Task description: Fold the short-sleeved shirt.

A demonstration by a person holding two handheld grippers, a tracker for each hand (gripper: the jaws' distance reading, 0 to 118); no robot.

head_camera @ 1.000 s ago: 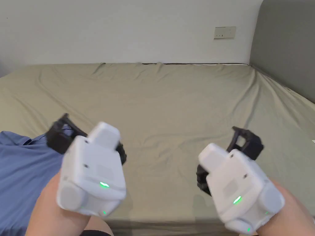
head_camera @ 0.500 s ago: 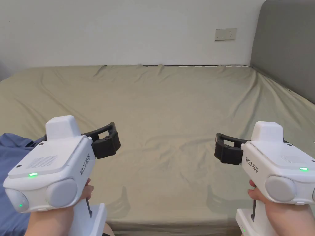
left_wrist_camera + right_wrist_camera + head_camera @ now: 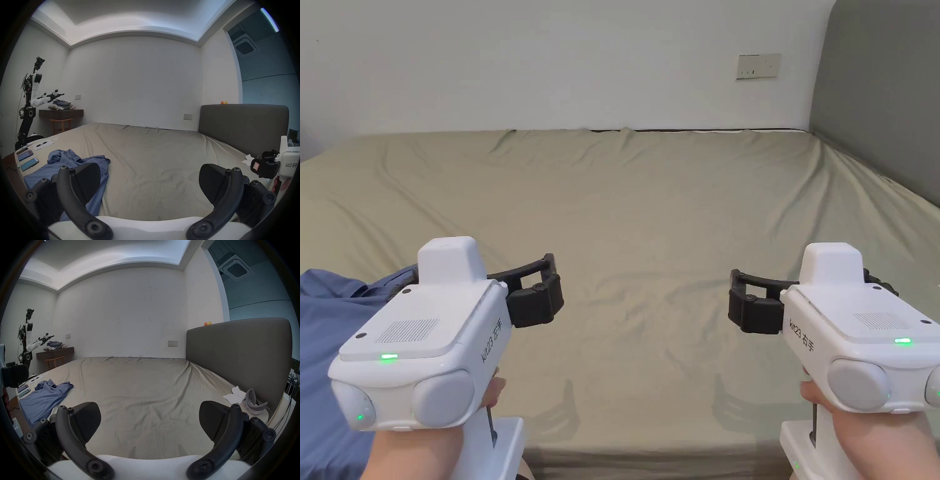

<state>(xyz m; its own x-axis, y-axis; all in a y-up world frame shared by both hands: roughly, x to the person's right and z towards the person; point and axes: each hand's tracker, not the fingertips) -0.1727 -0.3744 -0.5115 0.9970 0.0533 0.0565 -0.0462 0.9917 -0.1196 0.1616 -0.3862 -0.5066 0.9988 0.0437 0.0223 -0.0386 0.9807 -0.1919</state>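
Head view: blue short-sleeved shirt sits at the lower left of the frame, soft knit, lying on the olive bed sheet near the bed's edge. Right gripper view shows it better: body spread mostly flat, top end bunched and rumpled, not folded. Left gripper view has the shirt at lower left, partly behind that gripper's near jaw.

Left gripper: jaws wide apart, nothing between them, held above the sheet just right of the shirt. Black ribbed pads, curved black links, white plastic housing. Right gripper: jaws likewise wide apart and empty, over bare sheet, well apart from the shirt. In head view both units are held level, pointing across the bed, green LEDs lit.

Sheet is matte, lightly creased. Grey upholstered headboard at right. Phones and a paper sheet lie beyond the shirt at left. White crumpled paper sits at right by the headboard.
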